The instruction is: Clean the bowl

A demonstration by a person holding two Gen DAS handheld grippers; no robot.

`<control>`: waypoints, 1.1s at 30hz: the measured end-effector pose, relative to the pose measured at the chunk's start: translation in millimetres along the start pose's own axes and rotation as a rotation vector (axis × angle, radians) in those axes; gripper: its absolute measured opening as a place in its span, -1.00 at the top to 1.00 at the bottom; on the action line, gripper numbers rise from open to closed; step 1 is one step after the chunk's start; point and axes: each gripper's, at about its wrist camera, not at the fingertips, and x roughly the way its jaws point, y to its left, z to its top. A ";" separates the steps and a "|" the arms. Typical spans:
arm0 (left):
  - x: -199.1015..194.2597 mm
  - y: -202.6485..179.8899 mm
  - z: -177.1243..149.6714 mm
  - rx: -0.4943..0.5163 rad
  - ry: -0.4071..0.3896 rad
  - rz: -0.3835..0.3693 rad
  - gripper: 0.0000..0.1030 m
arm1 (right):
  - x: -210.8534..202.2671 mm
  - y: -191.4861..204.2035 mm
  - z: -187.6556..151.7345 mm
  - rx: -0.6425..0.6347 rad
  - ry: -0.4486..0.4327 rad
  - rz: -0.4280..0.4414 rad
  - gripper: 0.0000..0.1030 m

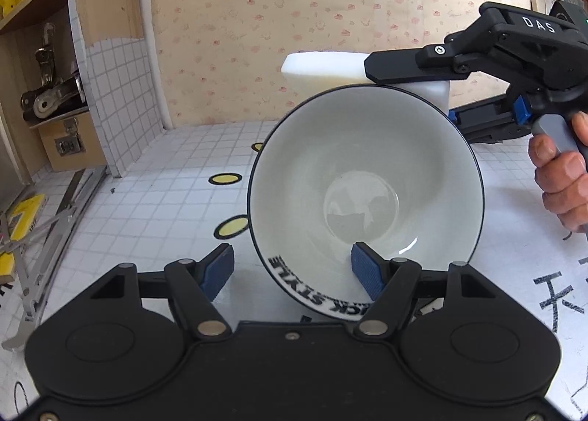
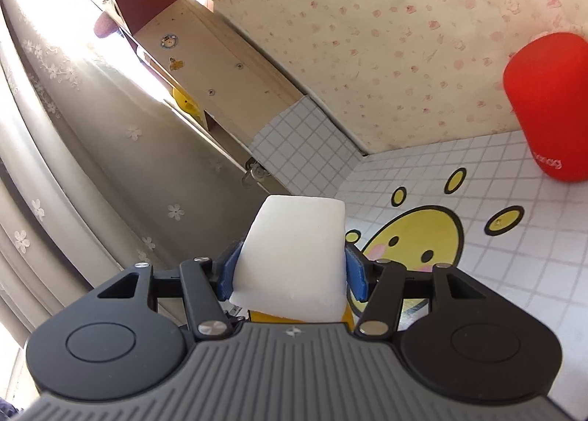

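A white bowl (image 1: 367, 178) with a dark rim and black lettering outside stands tilted, its opening facing me in the left wrist view. My left gripper (image 1: 292, 270) straddles its near wall. One blue pad (image 1: 367, 270) sits inside the bowl. The other pad (image 1: 218, 270) is outside, with a strip of table showing between it and the bowl. My right gripper (image 1: 408, 86), held by a hand (image 1: 562, 182), is shut on a white sponge (image 1: 323, 68) just behind the bowl's far rim. In the right wrist view the sponge (image 2: 294, 252) fills the right gripper (image 2: 292, 266).
The table (image 1: 165, 182) has a white tile pattern with yellow smiley stickers (image 2: 415, 237). A red cylinder (image 2: 547, 104) stands at the back right by the wall. On the left are a shelf with metal tools (image 1: 51, 90), a cardboard box (image 1: 70, 141) and a folded metal rack (image 1: 47, 229).
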 end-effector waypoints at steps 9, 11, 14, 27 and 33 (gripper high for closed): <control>4.7 2.3 6.5 -0.039 0.003 0.042 -0.51 | -0.3 0.5 -1.4 0.000 0.001 0.010 -0.15; 5.6 3.8 5.0 -0.047 0.006 0.053 -0.52 | 0.0 0.5 -1.7 -0.001 0.001 0.011 -0.15; 6.1 8.1 2.7 -0.074 0.013 0.034 -0.48 | 0.8 -0.3 -2.3 0.002 -0.001 0.013 -0.18; 7.6 18.3 -3.4 -0.101 0.016 0.028 -0.58 | -4.5 9.1 0.9 -0.077 -0.013 -0.056 -0.18; 8.4 18.5 -1.9 -0.097 0.018 0.025 -0.58 | -10.4 4.1 -3.5 -0.046 -0.024 -0.049 -0.18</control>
